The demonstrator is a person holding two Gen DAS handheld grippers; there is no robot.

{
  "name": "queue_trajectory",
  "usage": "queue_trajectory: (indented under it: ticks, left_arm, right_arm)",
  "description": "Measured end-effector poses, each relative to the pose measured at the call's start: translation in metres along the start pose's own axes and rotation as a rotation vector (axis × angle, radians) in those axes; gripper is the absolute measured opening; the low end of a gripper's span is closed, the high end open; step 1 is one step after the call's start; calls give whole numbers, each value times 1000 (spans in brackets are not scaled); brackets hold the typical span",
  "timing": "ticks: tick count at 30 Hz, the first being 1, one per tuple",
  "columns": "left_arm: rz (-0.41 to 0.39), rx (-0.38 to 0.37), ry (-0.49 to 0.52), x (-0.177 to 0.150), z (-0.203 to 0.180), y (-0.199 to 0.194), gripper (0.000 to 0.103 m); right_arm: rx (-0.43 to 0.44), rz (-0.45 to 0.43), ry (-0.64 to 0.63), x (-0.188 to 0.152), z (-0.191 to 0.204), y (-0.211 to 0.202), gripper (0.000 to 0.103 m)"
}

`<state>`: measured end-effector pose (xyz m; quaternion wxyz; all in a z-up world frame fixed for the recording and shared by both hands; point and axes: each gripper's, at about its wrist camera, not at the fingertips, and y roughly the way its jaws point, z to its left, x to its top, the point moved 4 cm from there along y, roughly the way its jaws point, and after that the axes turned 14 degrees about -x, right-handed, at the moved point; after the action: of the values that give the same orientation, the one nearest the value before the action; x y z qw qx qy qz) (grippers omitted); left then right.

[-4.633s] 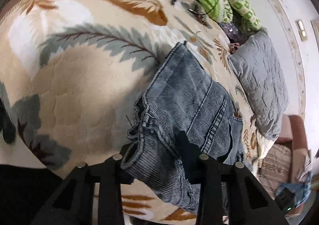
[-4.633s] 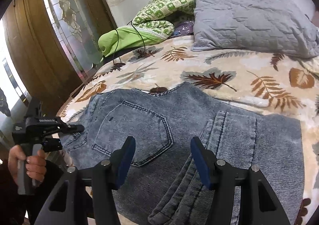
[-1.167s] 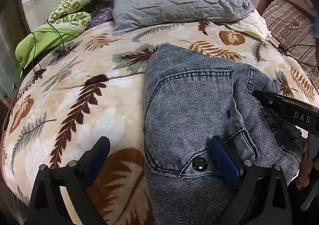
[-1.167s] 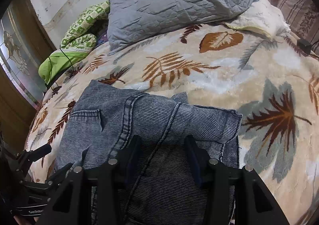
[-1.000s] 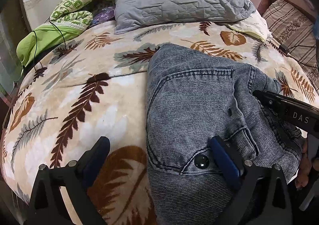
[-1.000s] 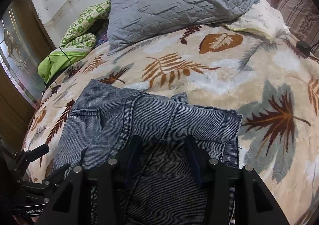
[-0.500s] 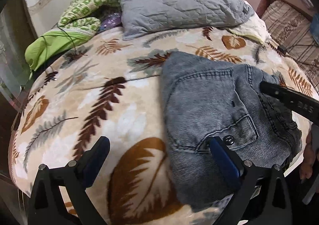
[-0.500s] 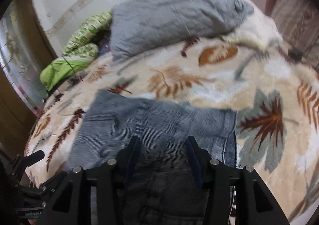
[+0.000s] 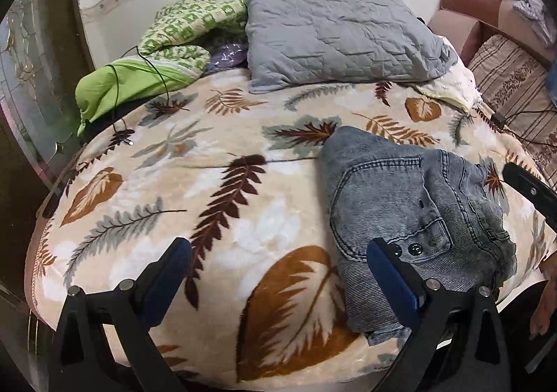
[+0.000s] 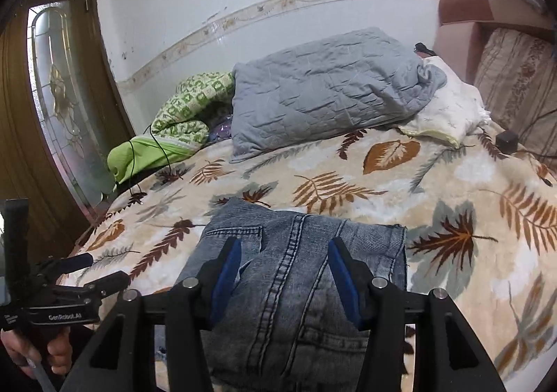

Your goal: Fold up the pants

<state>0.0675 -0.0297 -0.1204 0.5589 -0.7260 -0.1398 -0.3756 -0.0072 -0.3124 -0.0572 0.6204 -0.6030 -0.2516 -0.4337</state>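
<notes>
Now folded pants [image 9: 410, 204] flat, both grippers lifted clear, jaws apart.

A white wall [image 10: 167, 9] with a patterned border strip [image 10: 278, 6] is seen; a wooden glazed door [image 10: 59, 106] stands left, a striped sofa [image 10: 515, 79] right.

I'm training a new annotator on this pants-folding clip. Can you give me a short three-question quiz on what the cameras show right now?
1. True or false: the jeans lie folded into a compact bundle on the leaf-patterned blanket.
2. Which is clamped on the jeans? A) left gripper B) right gripper C) neither
3. Fill in: at the head of the bed, the grey ____ lies beside green bedding.

Key: 1 true. 2 C: both sets of jaws stand open with nothing pinched, and the right gripper's have just been opening. 3 pillow.
</notes>
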Motion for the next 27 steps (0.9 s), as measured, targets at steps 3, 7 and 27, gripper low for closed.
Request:
queue_trajectory:
  ticks: [3, 7, 27]
  left_arm:
    - [-7, -4, -9, 0, 3, -5, 100]
    - [-10, -1, -28, -1, 8, -10, 100]
    - [-56, 37, -14, 4, 8, -24, 100]
  right_arm:
    - [10, -8, 4, -3, 2, -10, 56]
    - [7, -28, -17, -7, 7, -23, 57]
    - [-8, -63, -3, -11, -5, -37, 60]
